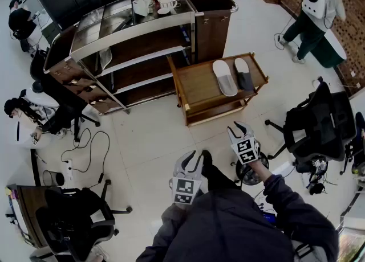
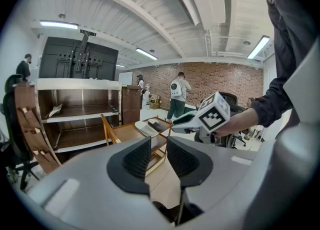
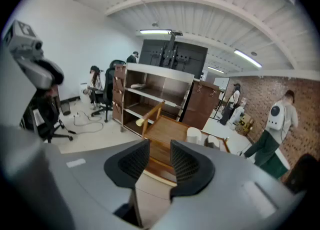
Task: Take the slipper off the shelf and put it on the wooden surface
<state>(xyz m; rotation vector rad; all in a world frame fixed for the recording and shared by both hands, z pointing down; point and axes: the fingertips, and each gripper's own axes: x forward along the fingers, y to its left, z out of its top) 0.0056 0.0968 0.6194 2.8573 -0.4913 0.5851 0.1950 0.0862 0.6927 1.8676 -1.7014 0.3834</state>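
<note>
Two slippers lie side by side on the wooden table [image 1: 197,84]: a white one [image 1: 223,77] [image 2: 144,127] [image 3: 193,134] and a dark grey one [image 1: 244,73] [image 2: 159,125]. Behind the table stands the open shelf unit [image 1: 134,44] [image 2: 80,116] [image 3: 150,91]. A pale thing that looks like another slipper [image 1: 105,57] [image 2: 55,109] rests on its middle board at the left. My left gripper [image 1: 194,158] [image 2: 159,156] and right gripper [image 1: 239,127] [image 3: 160,160] hover over the floor, well short of the table. Both are open with nothing between the pads.
White cups and a cloth [image 1: 159,1] sit on top of the shelf. A brown cabinet [image 1: 211,21] adjoins it. Office chairs [image 1: 319,124] [image 1: 74,215] stand at both sides, and cables [image 1: 85,152] trail on the floor at left. People are at the room's edges [image 1: 316,10].
</note>
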